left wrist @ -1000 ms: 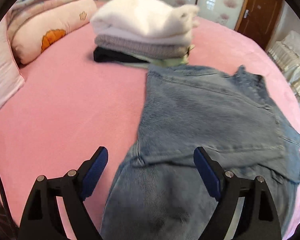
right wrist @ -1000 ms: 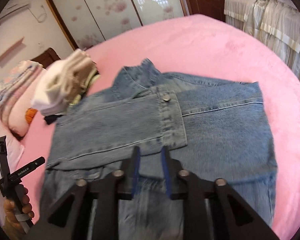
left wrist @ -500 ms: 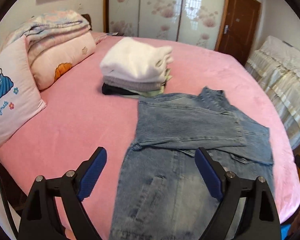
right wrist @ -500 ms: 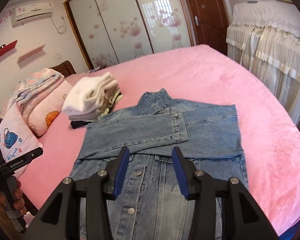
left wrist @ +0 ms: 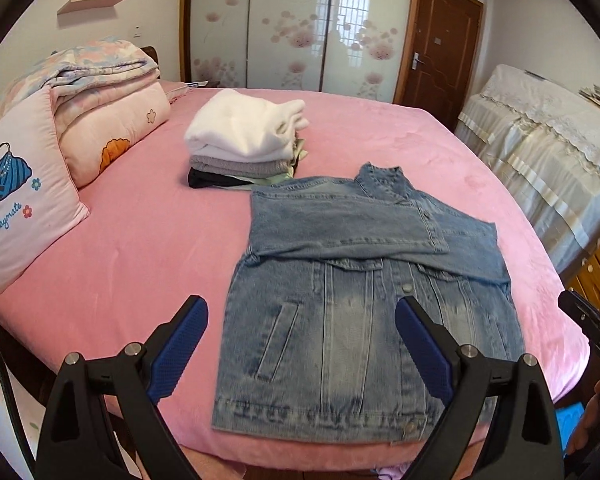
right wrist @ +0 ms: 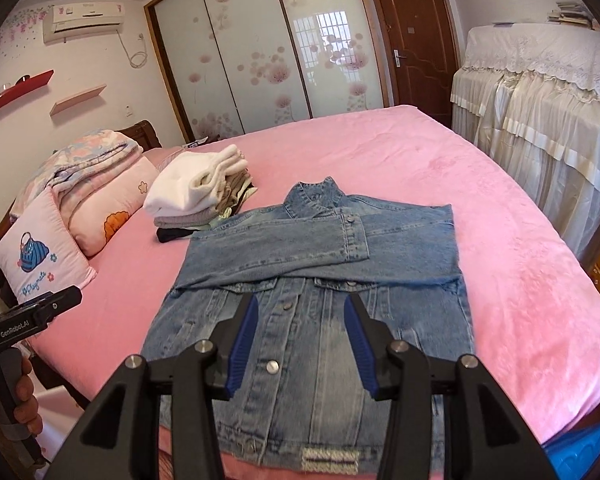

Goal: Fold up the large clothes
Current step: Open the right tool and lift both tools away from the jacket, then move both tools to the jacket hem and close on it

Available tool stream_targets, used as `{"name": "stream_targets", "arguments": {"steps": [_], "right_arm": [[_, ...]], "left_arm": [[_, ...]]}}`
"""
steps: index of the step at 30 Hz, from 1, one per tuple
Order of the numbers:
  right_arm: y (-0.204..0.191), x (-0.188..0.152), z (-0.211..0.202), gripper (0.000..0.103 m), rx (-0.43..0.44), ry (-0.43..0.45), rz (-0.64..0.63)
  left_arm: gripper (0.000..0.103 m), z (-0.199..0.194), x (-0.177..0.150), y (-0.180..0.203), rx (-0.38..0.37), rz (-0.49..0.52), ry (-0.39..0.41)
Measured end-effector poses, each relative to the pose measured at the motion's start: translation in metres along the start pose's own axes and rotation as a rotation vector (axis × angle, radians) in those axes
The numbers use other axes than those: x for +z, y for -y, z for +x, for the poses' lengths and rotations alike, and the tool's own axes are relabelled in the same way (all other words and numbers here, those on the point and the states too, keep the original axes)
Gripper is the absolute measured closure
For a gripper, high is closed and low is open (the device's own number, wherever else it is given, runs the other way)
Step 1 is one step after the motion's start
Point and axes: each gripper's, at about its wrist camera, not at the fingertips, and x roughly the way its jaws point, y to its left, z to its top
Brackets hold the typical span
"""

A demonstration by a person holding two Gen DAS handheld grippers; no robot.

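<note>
Right wrist: denim jacket lies flat beneath both spread, empty tools.

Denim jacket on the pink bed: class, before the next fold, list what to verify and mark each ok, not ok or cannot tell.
1. Denim jacket lies flat, front up: ok.
2. Both sleeves folded across the chest, cuff on top: ok.
3. Left gripper open, holding nothing: ok.
4. Right gripper open, above the button placket, holding nothing: ok.
5. Hem within the bed edge: cannot tell; it reaches that edge.
6. Folded clothes stack clear of the collar: ok.
</note>
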Motion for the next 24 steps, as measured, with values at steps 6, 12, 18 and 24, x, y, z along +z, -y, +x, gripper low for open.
{"name": "stream_targets", "arguments": {"steps": [6,12,18,24], "right_arm": [[0.009,-0.037,-0.002,0.057,-0.050,-0.045,-0.036],[0.030,-0.076,0.013,0.057,-0.089,-0.145,-0.090],[0.058,-0.105,0.038,0.057,-0.130,-0.251,-0.066],[0.084,-0.118,0.055,0.057,-0.149,-0.303,-0.006]], "left_arm": [[0.009,0.019,-0.037,-0.021,-0.040,-0.010,-0.072],[0.009,0.066,-0.093,-0.051,-0.028,0.026,-0.210],[0.009,0.118,-0.124,-0.094,-0.058,-0.115,-0.322],[0.009,0.154,-0.135,-0.117,-0.139,-0.243,-0.388]]}}
